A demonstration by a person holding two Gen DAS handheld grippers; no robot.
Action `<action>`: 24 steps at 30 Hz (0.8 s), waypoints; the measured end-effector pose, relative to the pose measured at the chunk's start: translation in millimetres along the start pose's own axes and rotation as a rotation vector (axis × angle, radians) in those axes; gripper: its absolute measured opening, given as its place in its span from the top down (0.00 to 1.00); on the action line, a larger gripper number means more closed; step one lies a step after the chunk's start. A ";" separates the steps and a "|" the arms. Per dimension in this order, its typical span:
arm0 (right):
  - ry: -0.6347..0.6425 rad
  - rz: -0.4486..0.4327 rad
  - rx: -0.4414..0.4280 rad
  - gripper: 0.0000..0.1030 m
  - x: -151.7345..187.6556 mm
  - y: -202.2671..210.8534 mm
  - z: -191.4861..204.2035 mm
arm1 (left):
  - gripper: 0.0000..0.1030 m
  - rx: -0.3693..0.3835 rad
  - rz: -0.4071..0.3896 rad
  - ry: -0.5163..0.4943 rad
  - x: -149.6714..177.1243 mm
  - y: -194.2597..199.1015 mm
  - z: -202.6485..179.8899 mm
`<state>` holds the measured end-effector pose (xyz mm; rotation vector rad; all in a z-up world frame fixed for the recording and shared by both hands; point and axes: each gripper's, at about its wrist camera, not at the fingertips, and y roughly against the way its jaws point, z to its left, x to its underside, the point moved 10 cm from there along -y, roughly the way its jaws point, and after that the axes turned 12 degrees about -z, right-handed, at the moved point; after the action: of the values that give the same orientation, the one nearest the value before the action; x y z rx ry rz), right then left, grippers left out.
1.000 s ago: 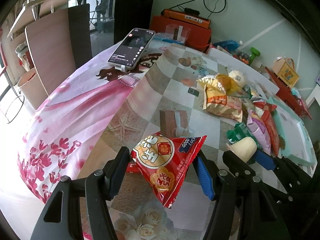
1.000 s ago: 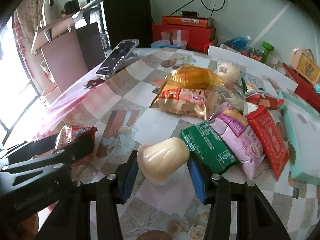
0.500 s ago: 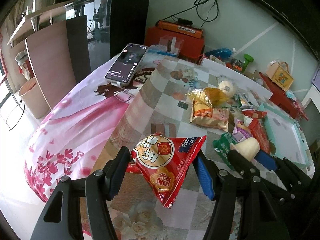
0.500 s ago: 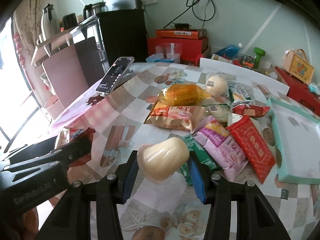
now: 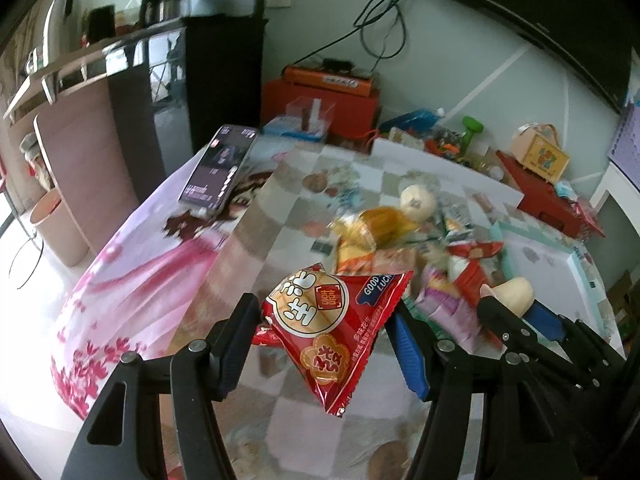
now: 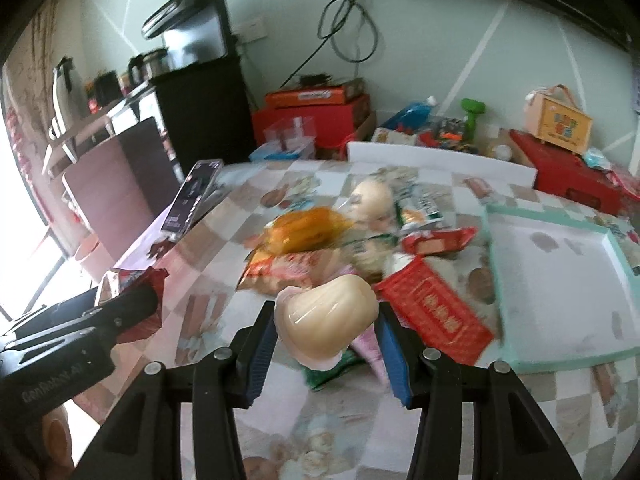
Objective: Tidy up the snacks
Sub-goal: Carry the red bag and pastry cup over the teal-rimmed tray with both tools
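The left gripper [image 5: 326, 336] has its jaws clamped on a red peanut snack packet [image 5: 334, 324], held above the surface [image 5: 256, 236]. The right gripper [image 6: 326, 344] grips a cream jelly cup [image 6: 326, 322] above the snack pile [image 6: 360, 240], left of the teal-rimmed tray [image 6: 560, 280].

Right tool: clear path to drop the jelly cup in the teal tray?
Probably yes. The right tool holds the jelly cup above the snack pile, and the teal tray lies open to its right, unobstructed.
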<state>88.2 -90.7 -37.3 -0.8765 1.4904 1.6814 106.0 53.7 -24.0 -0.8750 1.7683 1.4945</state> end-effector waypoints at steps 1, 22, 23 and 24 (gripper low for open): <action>-0.005 -0.006 0.008 0.50 -3.6 1.3 -5.3 | 0.36 0.008 -0.007 -0.006 -4.7 -0.3 -6.4; -0.243 -0.121 0.304 0.50 -57.0 22.5 -193.4 | 0.36 0.222 -0.028 -0.153 -41.1 -42.4 -177.6; -0.259 -0.119 0.322 0.50 -55.2 24.2 -204.0 | 0.36 0.232 -0.024 -0.162 -39.7 -44.7 -185.6; -0.280 -0.118 0.344 0.50 -53.0 26.8 -217.5 | 0.36 0.246 -0.021 -0.170 -38.1 -46.9 -195.3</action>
<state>99.1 -312.9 -0.8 -0.5104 1.4454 1.3455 154.3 -142.3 7.9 -0.6221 1.7646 1.2650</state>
